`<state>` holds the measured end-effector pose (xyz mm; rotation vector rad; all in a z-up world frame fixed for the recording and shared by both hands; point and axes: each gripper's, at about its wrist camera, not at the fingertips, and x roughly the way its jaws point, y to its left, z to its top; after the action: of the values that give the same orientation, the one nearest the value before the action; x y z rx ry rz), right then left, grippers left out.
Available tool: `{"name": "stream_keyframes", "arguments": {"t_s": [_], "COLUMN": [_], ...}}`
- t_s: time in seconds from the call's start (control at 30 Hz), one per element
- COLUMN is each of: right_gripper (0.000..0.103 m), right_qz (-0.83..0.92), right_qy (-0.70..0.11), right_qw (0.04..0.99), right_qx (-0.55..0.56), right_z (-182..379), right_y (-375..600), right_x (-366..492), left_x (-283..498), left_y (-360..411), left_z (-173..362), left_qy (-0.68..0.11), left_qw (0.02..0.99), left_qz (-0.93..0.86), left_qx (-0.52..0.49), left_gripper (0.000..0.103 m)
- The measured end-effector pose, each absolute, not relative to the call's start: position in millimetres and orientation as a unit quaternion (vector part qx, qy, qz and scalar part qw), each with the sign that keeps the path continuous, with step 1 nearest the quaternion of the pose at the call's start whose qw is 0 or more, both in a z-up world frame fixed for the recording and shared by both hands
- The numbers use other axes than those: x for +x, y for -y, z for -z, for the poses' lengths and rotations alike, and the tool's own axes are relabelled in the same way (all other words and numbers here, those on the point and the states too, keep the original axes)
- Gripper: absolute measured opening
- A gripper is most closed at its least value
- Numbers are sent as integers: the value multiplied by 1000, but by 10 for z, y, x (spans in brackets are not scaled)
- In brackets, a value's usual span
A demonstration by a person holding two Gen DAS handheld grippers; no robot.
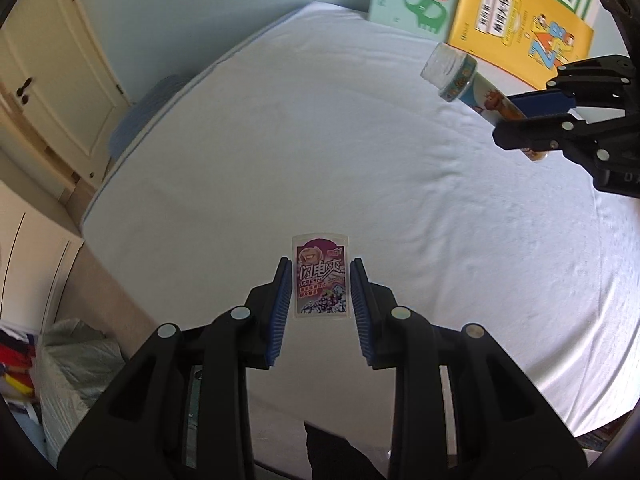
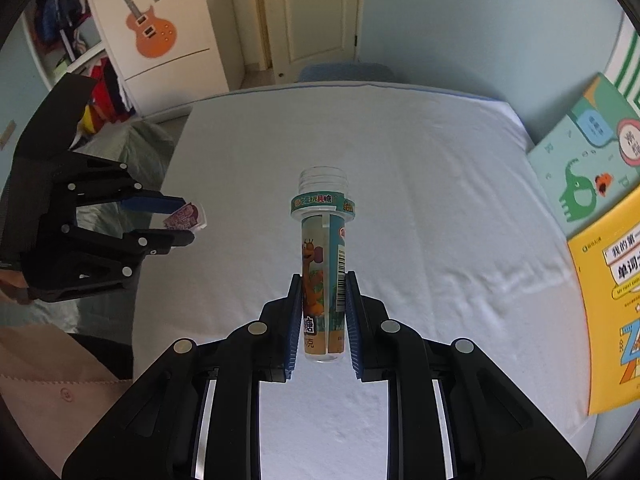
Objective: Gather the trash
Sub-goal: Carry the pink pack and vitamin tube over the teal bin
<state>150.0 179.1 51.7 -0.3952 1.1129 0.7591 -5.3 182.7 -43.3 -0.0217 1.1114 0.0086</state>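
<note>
Left gripper (image 1: 320, 280) clamps the candy packet (image 1: 321, 276); right gripper (image 2: 323, 296) clamps the clear tube (image 2: 323, 264), long axis running out along its fingers. Both above the bed (image 2: 420, 200); grey bag (image 2: 132, 148), probably the bin, lies nearer the left.

clear plastic tube (image 2: 324, 280), bedsheet (image 2: 420, 200) — matt cloth

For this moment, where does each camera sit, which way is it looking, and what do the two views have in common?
Left wrist: sits on the left tool, looking down at the white bed; its fingers clamp a mint box.
Right wrist: sits on the right tool, looking down the bed toward a door; it clamps a clear candy tube.
Shared: each shows the other tool, the bed, and two picture books.
</note>
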Motion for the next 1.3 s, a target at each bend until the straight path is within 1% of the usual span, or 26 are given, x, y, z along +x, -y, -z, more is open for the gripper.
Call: {"name": "stream_keyframes", "arguments": {"t_s": [0.2,0.53,0.87,1.3], "right_gripper": [21,21,21,21], "right_qz": [-401,-488,-559,-628], "right_qy": [-493,-464,-444,-433], "right_qw": [745,703,653,579], "right_qx": [-202,-231,-255,-288], "right_z": [-602,-585,-504,-351], "right_y": [-2622,-3968,-5031,-5994], "right_x": [1442,1324,1059,589], "left_x": [-430,-1085,-1752,-2440], "left_y": [-2461,-3497,-4391,-5047], "left_z": [392,408,478,760], "left_qy": [-519,-518,-516,-533], "left_qw": [853,841,819,779], "left_qz": [-48,-136,-217,-281], "left_qx": [-34,-82,-122,-172], "left_gripper": [28,28,28,28]}}
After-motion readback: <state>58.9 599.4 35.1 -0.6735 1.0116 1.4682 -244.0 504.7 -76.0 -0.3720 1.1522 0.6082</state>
